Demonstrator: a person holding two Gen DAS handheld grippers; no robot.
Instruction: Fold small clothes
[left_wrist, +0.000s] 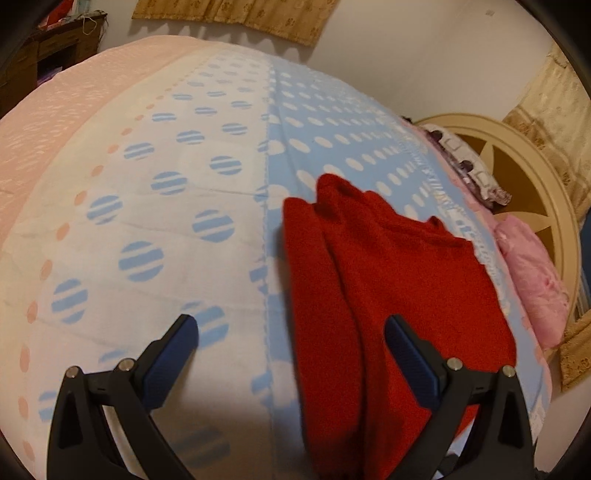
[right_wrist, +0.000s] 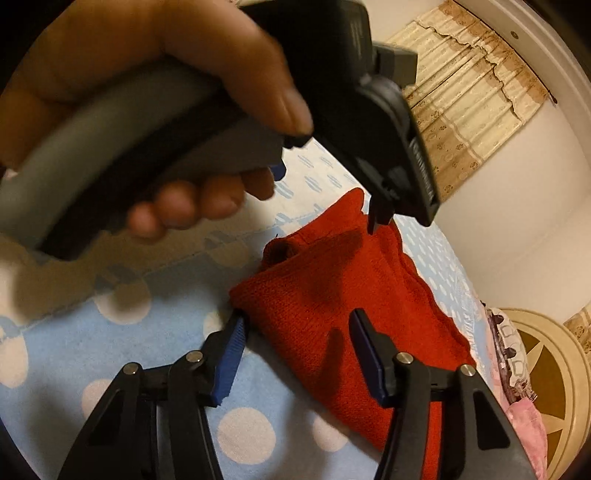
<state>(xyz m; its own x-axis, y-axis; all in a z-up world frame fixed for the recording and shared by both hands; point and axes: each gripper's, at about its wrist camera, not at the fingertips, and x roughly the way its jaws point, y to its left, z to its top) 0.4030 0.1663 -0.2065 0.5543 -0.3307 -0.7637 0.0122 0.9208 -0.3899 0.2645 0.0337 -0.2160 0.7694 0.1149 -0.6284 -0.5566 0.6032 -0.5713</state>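
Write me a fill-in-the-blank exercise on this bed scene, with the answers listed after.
1. The garment on the bedspread is coloured ____.
2. The left gripper has its jaws ____.
3. The right gripper holds ____.
4. The pads on its fingers are coloured ____.

Answers: red; open; nothing; blue

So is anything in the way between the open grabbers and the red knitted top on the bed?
Nothing visible blocks them. The right gripper and left gripper hang open above the red knitted garment on the dotted blue-and-white bedsheet.
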